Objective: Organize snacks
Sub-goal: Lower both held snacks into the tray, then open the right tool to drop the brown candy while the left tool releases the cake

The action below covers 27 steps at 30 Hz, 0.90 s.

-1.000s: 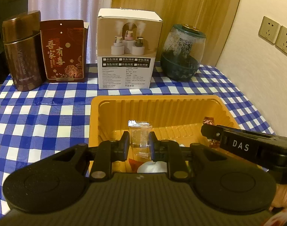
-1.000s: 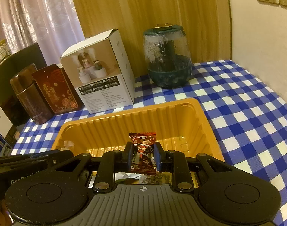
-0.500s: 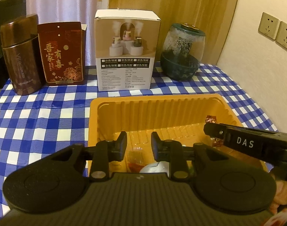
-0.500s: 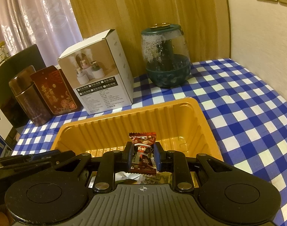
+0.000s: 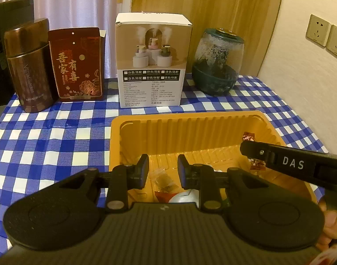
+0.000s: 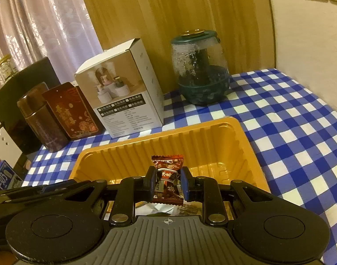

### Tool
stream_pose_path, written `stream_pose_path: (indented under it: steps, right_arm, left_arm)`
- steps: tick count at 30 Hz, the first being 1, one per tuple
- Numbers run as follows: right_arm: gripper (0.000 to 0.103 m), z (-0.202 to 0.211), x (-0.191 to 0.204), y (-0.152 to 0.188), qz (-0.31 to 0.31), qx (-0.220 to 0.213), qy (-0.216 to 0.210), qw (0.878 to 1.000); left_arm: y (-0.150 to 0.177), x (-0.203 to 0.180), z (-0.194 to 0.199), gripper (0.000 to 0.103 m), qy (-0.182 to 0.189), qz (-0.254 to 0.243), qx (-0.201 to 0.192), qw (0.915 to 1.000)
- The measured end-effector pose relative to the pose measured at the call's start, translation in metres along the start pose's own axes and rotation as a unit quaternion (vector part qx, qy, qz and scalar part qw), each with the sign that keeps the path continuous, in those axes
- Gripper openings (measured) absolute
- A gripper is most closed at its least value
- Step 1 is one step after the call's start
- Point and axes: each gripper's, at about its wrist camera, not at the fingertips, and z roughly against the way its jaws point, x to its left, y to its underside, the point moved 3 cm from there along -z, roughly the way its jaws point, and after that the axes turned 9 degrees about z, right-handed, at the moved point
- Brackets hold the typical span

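Observation:
An orange plastic tray (image 5: 190, 121) sits on the blue checked tablecloth. My left gripper (image 5: 163, 167) is open and empty over its near end. A clear-wrapped snack (image 5: 163, 180) lies in the tray below it, next to other wrapped snacks. My right gripper (image 6: 167, 180) is shut on a dark red wrapped candy (image 6: 167, 172), held upright above the tray (image 6: 241, 137). In the left wrist view the right gripper's finger marked DAS (image 5: 279, 160) reaches in from the right, with the candy (image 5: 249, 137) showing behind it.
Along the back stand a brown canister (image 5: 28, 66), a red box with Chinese characters (image 5: 76, 64), a white humidifier box (image 5: 152, 61) and a green glass jar (image 5: 218, 61). A wall with sockets (image 5: 325, 35) bounds the right side.
My left gripper opened and let the clear-wrapped snack drop into the tray. My right gripper still holds the red candy and has hardly moved.

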Motion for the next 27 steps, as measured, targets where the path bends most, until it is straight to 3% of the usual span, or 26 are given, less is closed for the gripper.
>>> stream_pose_path:
  steps: [13,14,15,16,27]
  right_arm:
    - [0.025,0.000,-0.003,-0.001,-0.017,-0.009,-0.016,1.000]
    - [0.030,0.000,-0.005,-0.001,-0.023,-0.011,-0.016,1.000]
    - [0.059,0.000,-0.008,-0.001,-0.032,-0.015,-0.016,0.999]
    - [0.081,0.002,-0.011,-0.001,-0.044,-0.021,-0.017,0.999]
    - [0.082,0.008,-0.022,-0.005,-0.065,-0.031,-0.004,0.997]
  left_arm:
    - [0.000,0.001,0.000,0.027,-0.003,-0.002,0.000,1.0000]
    - [0.000,0.001,0.000,0.027,-0.003,-0.002,0.000,1.0000]
    - [0.000,0.001,0.000,0.027,-0.003,-0.002,0.000,1.0000]
    - [0.000,0.001,0.000,0.028,-0.003,-0.002,0.000,1.0000]
    - [0.001,0.001,0.000,0.032,-0.004,-0.003,-0.001,1.0000]
